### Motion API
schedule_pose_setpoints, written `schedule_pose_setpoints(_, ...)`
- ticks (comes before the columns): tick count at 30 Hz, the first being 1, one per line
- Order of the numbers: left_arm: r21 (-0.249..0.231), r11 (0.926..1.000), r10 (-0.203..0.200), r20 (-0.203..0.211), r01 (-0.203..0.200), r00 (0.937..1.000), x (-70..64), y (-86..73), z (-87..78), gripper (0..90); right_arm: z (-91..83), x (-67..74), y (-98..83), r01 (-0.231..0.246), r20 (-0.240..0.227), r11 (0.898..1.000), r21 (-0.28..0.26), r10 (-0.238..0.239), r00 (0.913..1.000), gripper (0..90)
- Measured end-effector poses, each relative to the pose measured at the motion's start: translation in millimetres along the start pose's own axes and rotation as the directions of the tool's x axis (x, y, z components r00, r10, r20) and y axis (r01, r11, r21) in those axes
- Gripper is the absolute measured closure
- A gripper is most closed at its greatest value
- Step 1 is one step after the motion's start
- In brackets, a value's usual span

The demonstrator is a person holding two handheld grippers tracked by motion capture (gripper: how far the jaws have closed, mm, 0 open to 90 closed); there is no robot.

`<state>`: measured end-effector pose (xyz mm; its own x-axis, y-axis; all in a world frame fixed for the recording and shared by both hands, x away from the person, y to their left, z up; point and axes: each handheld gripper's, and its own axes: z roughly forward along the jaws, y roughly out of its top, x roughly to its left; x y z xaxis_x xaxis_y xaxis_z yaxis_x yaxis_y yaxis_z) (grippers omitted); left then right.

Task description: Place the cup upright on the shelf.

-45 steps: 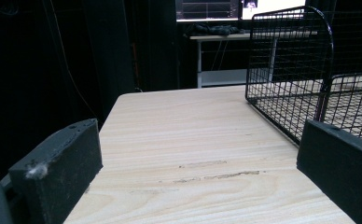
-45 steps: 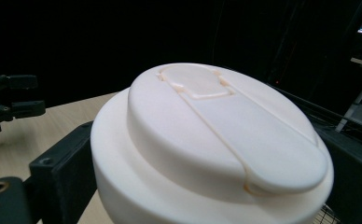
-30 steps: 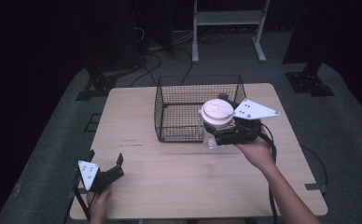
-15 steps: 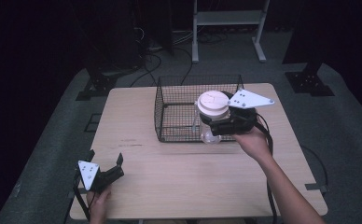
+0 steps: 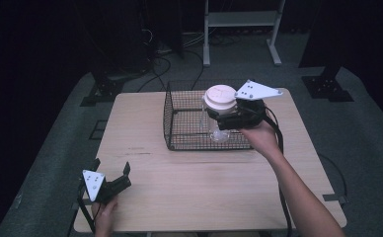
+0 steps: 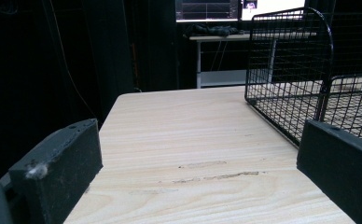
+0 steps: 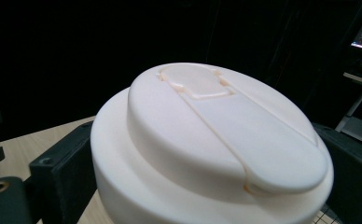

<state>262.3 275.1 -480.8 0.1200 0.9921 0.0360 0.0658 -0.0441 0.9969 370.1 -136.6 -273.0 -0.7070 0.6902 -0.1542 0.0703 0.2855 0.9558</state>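
The right gripper [image 5: 218, 120] clamps a clear jar [image 5: 214, 123] with a smooth cream flip-top lid [image 7: 216, 140], held above the black wire basket [image 5: 179, 140] at centre frame; best lowered upright and level, clear of the thin mesh walls. Lower left, the left gripper [image 5: 111, 174] rests spread wide and empty on the pale wood-grain table [image 5: 204, 187].

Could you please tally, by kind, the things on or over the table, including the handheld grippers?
Wire baskets: 1, the black basket.
Jars: 1, the clear jar with white lid, held over the basket.
Grippers: 2, the left gripper and the right gripper.
Total: 4.
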Motion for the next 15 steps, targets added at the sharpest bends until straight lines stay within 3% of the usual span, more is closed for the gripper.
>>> schedule_pose_setpoints(15,-0.002,1.0000,-0.004,0.000,0.004,1.0000,0.1,0.0,0.0,0.0,33.5,-15.2,7.1,-0.009,0.033,1.000,-0.002,0.009,0.9994,4.5)
